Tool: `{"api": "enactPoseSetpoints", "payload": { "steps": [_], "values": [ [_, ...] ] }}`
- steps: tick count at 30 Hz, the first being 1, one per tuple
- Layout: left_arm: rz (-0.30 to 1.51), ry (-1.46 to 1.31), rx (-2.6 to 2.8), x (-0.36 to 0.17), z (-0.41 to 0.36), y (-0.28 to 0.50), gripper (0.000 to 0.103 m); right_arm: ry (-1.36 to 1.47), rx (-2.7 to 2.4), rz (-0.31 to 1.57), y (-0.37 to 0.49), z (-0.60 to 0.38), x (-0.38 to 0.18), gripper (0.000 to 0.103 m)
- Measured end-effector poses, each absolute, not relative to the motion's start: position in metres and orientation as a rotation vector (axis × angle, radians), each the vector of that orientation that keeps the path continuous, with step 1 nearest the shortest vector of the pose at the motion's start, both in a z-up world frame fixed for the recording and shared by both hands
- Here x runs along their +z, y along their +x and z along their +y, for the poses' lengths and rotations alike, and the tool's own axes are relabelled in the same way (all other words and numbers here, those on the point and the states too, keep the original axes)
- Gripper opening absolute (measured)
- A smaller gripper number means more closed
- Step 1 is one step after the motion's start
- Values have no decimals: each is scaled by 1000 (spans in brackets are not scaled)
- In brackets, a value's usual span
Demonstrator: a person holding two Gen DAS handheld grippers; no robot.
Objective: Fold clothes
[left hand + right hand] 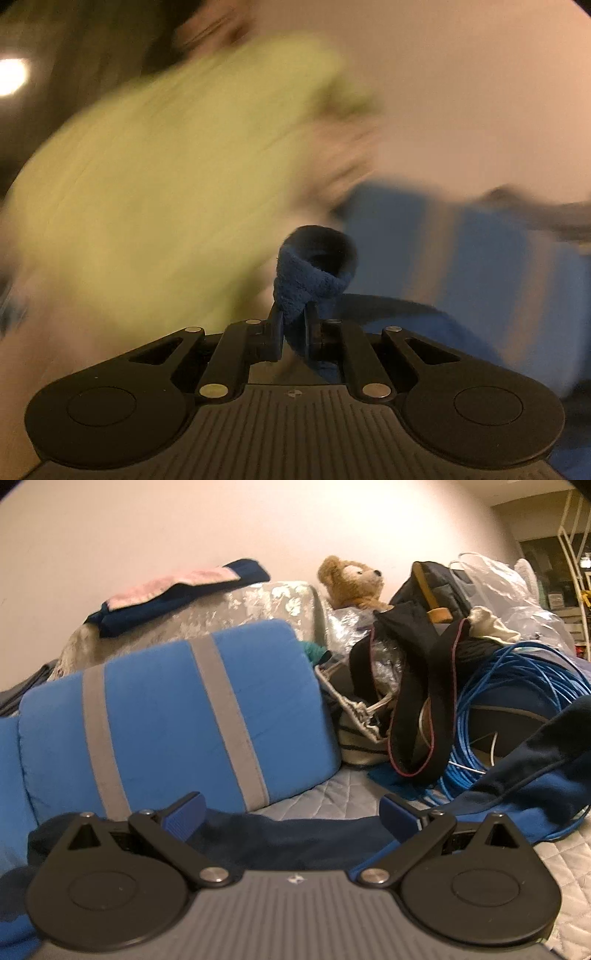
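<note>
The left gripper (294, 325) is clenched on a bunched blue fleece cloth (314, 273), lifted off the bed, while the right gripper (291, 814) hangs released above a dark navy garment (280, 840) lying unfolded on the near quilted bed (343, 797). Folding looks barely begun. Farther right, a dark bag (432, 587) holds what seems to be crumpled plastic, though that is hard to tell.

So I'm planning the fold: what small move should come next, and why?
Probably bring the right gripper down onto the dark blue garment below it: its fingers stand open and empty, while the left gripper already pinches a blue fabric edge.
</note>
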State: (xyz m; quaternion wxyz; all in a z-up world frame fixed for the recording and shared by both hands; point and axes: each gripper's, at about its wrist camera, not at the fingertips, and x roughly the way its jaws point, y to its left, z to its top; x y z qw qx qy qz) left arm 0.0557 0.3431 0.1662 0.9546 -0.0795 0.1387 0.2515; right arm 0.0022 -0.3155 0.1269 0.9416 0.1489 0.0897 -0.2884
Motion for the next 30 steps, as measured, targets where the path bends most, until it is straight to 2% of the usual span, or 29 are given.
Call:
{"api": "enactPoseSetpoints", "payload": {
  "steps": [6,12,15,17,18,19,24,30],
  "values": [
    [485,-370,613,70,439,26,11,276,-550,236,12,-306,122,103],
    [481,-547,585,48,458,11,12,251,-519,286,20,-296,117,103],
    [481,-631,587,43,465,7,18,252,-515,299,21,-295,116,103],
    [501,-640,589,42,468,3,35,254,-513,308,22,-295,115,103],
    [496,-649,585,43,470,-2,47,256,-512,313,22,-295,114,103],
    [490,-658,581,43,472,-7,52,261,-512,317,23,-296,114,103],
    [467,-710,528,56,482,-26,57,279,-507,328,24,-297,112,103],
    [447,-614,354,96,443,-11,60,277,-478,326,24,-295,113,103]
  ]
}}
